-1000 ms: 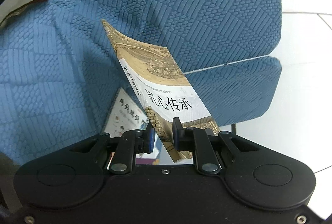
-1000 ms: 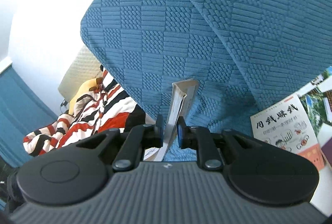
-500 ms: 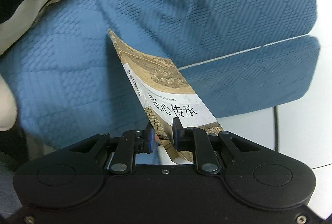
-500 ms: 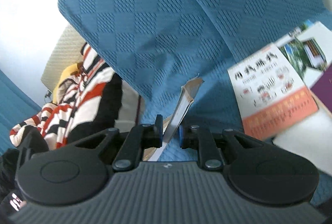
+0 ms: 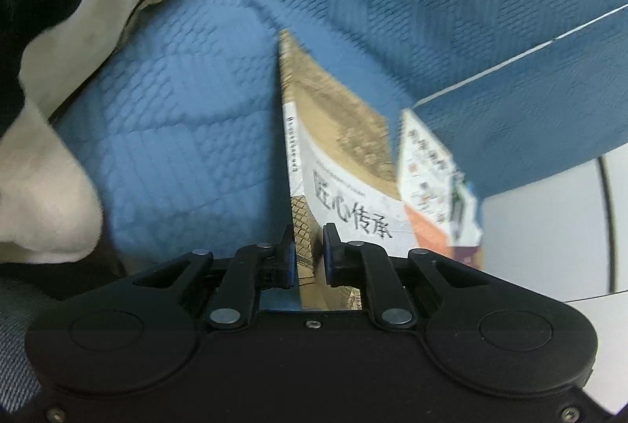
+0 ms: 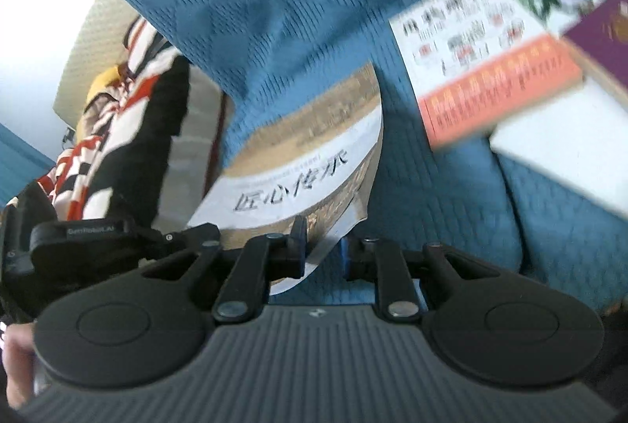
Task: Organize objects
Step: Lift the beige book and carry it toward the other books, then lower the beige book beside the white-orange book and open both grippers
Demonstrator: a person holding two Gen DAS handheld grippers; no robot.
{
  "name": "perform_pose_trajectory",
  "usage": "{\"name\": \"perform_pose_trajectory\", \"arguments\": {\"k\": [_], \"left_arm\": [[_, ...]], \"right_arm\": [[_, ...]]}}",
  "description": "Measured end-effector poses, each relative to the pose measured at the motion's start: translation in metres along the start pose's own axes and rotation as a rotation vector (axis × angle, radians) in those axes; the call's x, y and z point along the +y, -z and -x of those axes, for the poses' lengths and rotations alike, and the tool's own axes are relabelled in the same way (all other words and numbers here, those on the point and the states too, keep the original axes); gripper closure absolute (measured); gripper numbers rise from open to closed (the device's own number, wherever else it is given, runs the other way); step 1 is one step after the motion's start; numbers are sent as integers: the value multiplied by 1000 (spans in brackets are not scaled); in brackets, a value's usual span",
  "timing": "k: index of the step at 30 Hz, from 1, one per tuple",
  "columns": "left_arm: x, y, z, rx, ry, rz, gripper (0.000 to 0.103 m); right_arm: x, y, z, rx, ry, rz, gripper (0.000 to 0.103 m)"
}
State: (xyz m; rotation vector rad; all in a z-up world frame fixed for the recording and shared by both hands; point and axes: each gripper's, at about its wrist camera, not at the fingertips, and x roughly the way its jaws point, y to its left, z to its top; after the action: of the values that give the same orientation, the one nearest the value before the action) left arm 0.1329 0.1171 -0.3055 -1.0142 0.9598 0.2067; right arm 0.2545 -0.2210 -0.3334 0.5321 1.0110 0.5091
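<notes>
Both grippers, left (image 5: pixel 308 250) and right (image 6: pixel 322 246), are pinching the tan book (image 5: pixel 337 164), seemingly carrying it toward the orange-banded book (image 6: pixel 482 70), needing a level set-down.

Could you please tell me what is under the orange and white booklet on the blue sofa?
The orange and white booklet lies partly on the blue sofa and partly over a white book. A purple book overlaps its far corner. Whatever is beneath its middle is covered.

The left gripper (image 5: pixel 308 246) sits low in the frame's centre, fingers nearly together; the right gripper (image 6: pixel 322 246), lower centre, appears slightly parted, though blurred.
</notes>
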Motion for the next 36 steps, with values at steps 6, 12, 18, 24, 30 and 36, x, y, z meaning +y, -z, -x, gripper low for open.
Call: {"name": "perform_pose_trajectory", "arguments": {"k": [6, 12, 18, 24, 30, 36], "left_arm": [[12, 5, -18, 36, -84, 16, 87], [10, 6, -16, 17, -165, -22, 67], [-20, 11, 6, -31, -155, -118, 67], [-66, 20, 42, -110, -109, -214, 66], [-116, 39, 75, -177, -73, -334, 64], [-159, 63, 107, -230, -51, -438, 63]], "right_arm": [[-14, 20, -22, 69, 30, -38, 84], [-21, 22, -27, 110, 50, -53, 79], [-14, 15, -14, 149, 128, 5, 72], [3, 3, 21, 104, 161, 122, 73], [30, -20, 77, -25, 134, 234, 73], [54, -34, 132, -119, 114, 310, 73]]}}
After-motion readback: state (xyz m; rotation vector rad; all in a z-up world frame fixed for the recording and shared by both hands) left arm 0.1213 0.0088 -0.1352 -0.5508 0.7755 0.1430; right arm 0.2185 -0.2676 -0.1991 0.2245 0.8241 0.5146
